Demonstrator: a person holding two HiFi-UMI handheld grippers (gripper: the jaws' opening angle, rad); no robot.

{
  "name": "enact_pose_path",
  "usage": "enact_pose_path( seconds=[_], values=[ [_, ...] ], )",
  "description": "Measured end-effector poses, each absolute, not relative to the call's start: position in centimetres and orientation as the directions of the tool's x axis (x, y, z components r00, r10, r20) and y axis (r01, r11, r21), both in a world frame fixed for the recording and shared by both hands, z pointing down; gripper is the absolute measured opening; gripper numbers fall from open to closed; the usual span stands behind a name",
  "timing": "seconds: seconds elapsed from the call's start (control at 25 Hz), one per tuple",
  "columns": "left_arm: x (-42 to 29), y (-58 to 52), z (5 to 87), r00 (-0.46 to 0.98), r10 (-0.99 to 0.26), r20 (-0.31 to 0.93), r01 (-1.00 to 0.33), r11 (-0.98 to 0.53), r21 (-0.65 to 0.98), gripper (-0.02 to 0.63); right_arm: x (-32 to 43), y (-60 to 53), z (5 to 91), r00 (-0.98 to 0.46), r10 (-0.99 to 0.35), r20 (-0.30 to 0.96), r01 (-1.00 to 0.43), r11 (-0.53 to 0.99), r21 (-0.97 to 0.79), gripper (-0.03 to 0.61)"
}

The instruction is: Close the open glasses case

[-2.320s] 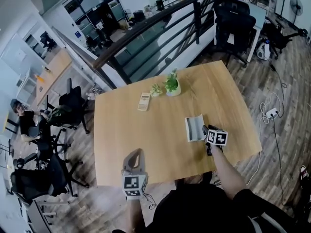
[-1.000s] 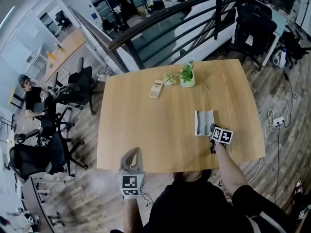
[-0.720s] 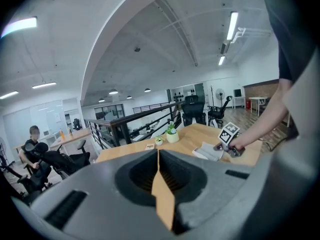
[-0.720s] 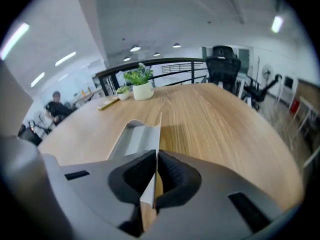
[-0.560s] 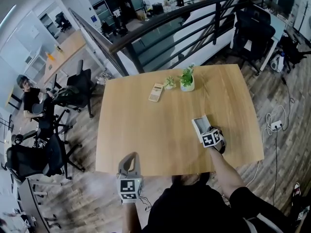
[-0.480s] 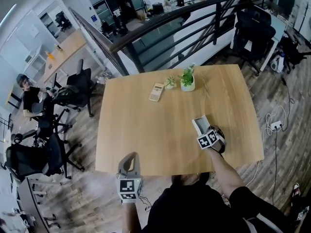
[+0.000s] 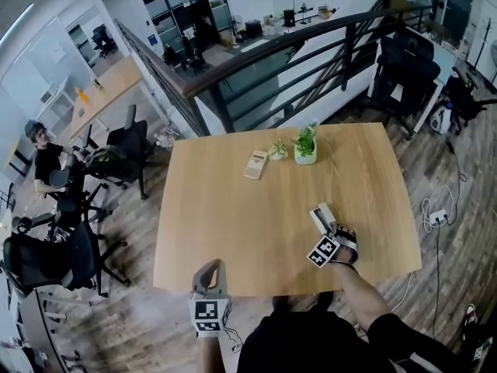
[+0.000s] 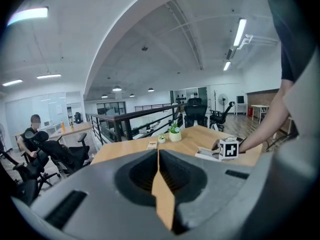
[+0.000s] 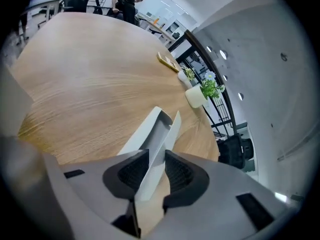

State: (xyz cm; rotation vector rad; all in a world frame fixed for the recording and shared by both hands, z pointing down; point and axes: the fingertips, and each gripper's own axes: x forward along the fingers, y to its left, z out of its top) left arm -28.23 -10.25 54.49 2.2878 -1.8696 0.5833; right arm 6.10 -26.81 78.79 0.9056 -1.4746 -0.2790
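The white glasses case [image 7: 321, 217] lies near the table's right front corner, with its lid [image 9: 169, 129] tilted up over the tray. My right gripper [image 7: 331, 230] sits at the case's near end. Its jaws are opening, and the raised lid [image 9: 150, 170] passes between the pads without being pressed. My left gripper [image 7: 210, 268] hangs at the table's front edge, well left of the case, with its jaws shut [image 8: 158, 156] on nothing. In the left gripper view the case [image 8: 206, 154] shows far off beside the right gripper's marker cube [image 8: 228, 148].
A calculator [image 7: 255, 164], a small plant [image 7: 278, 149] and a larger potted plant [image 7: 305, 145] stand at the table's far side. The wooden table [image 7: 233, 216] ends just right of the case. Beyond it is a railing [image 7: 256, 61], with office chairs [image 7: 116, 158] to the left.
The right gripper has rolled over and shifted toward the case's near end. The case, flat open before, now has its lid raised. The jaws have begun parting. The left gripper barely moved.
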Motion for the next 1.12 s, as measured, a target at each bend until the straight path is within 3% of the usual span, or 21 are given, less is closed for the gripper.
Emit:
enact_pose_path(
  seconds=[0.08, 0.2, 0.32, 0.4, 0.48, 0.52, 0.6, 0.72, 0.8, 1.0, 1.12],
  values=[
    [-28.4, -10.5, 54.6, 0.164, -0.916, 0.367, -0.964, -0.227, -0.138, 0.009, 5.4, -26.4, 79.1, 0.112, -0.651, 0.751, -0.345, 0.683, 0.644, 0.141],
    [-28.7, -10.7, 54.8, 0.172, -0.916, 0.363, -0.965, -0.23, -0.123, 0.009, 4.7, -26.2, 79.2, 0.065, -0.611, 0.789, -0.409, 0.705, 0.58, 0.144],
    [-28.8, -10.7, 55.2, 0.176, -0.916, 0.361, -0.97, -0.224, -0.094, 0.009, 3.5, -25.5, 79.8, -0.082, -0.471, 0.878, -0.563, 0.749, 0.349, 0.179],
    [-28.9, -10.6, 55.5, 0.173, -0.914, 0.366, -0.972, -0.218, -0.084, 0.009, 3.5, -25.3, 79.9, -0.173, -0.414, 0.894, -0.711, 0.68, 0.177, 0.156],
    [-29.2, -10.4, 55.5, 0.169, -0.914, 0.368, -0.974, -0.211, -0.077, 0.009, 4.9, -25.4, 79.9, -0.218, -0.406, 0.887, -0.849, 0.527, 0.032, 0.019],
    [-29.4, -10.3, 55.5, 0.168, -0.915, 0.367, -0.976, -0.208, -0.072, 0.009, 5.2, -25.4, 80.0, -0.262, -0.403, 0.877, -0.883, 0.467, -0.049, 0.014],
    [-29.5, -10.2, 55.6, 0.163, -0.915, 0.369, -0.977, -0.201, -0.066, 0.009, 4.7, -25.7, 79.9, -0.319, -0.416, 0.852, -0.875, 0.473, -0.097, 0.014],
    [-29.7, -10.0, 55.7, 0.153, -0.913, 0.378, -0.979, -0.192, -0.066, 0.009, 3.5, -25.8, 80.0, -0.241, -0.432, 0.869, -0.788, 0.61, 0.085, 0.014],
    [-29.5, -9.8, 55.7, 0.149, -0.913, 0.38, -0.98, -0.187, -0.065, 0.009, 3.4, -26.1, 79.9, -0.211, -0.451, 0.867, -0.794, 0.596, 0.117, 0.014],
    [-28.0, -10.2, 55.2, 0.168, -0.911, 0.376, -0.975, -0.209, -0.072, 0.009, 4.2, -26.3, 78.8, -0.337, -0.475, 0.813, -0.879, 0.469, -0.091, 0.014],
    [-26.8, -10.5, 54.8, 0.188, -0.91, 0.369, -0.97, -0.231, -0.077, 0.009, 5.3, -25.6, 74.6, -0.416, -0.586, 0.695, -0.898, 0.386, -0.211, 0.014]
  ],
)
